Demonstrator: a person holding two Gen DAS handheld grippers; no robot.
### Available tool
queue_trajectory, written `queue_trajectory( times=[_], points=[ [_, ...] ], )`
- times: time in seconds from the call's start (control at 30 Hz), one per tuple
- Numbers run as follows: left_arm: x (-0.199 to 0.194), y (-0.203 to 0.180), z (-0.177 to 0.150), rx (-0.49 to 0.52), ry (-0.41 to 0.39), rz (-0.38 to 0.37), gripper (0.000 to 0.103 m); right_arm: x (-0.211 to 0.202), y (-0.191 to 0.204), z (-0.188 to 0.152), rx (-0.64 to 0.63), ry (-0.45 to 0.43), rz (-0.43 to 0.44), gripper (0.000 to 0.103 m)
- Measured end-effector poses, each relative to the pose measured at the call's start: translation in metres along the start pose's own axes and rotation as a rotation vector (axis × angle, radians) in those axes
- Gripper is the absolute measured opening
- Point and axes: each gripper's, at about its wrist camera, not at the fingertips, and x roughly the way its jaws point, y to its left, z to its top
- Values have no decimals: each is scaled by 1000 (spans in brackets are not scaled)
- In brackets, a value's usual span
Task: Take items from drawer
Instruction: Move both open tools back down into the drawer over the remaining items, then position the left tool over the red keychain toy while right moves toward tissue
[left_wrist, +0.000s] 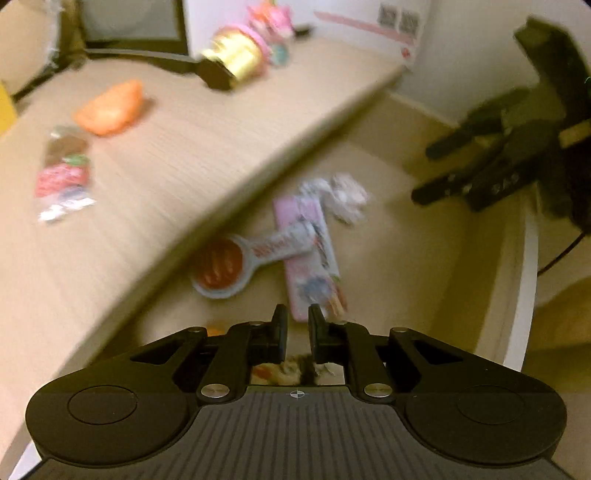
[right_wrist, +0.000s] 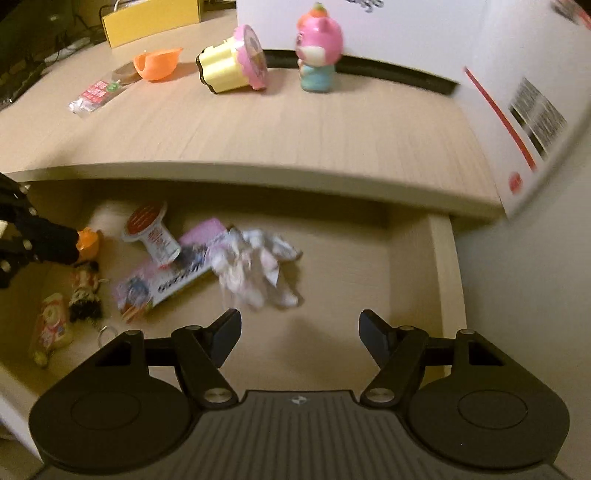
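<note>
The open drawer (right_wrist: 445, 266) holds a pink flat box (right_wrist: 166, 275), a grey paddle-shaped pack with a red round end (right_wrist: 147, 229), a crumpled white wrapper (right_wrist: 255, 266), a small orange item (right_wrist: 88, 242), a doll keychain (right_wrist: 86, 291) and a yellow packet (right_wrist: 51, 325). My right gripper (right_wrist: 300, 326) hovers open just in front of the wrapper, holding nothing. My left gripper (left_wrist: 297, 325) is low in the drawer with its fingers drawn together to a narrow slit and nothing visible in it. The pink box (left_wrist: 306, 251) lies just ahead of it. In the right wrist view its tip (right_wrist: 74, 242) touches the orange item.
On the desk top (right_wrist: 295, 122) lie an orange bowl-shaped toy (right_wrist: 157, 64), a tipped yellow and pink cupcake toy (right_wrist: 232, 66), a pink figurine (right_wrist: 319, 48), a snack packet (right_wrist: 94, 94) and a tape roll (right_wrist: 123, 72). A white carton (right_wrist: 517, 92) stands at right.
</note>
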Motion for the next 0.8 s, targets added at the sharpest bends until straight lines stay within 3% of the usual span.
queue_trajectory(
  times=[0.23, 0.43, 0.53, 0.8],
  points=[
    [24, 1, 13, -144, -50, 73, 15, 28, 35, -15, -55, -3, 7, 71],
    [32, -9, 17, -157, -54, 83, 15, 29, 28, -26, -6, 18, 26, 70],
    [21, -5, 11, -180, -56, 74, 15, 29, 22, -31, 42, 40, 48, 66],
    [-41, 23, -6, -249, -77, 84, 15, 22, 42, -29, -42, 70, 34, 65]
  ],
)
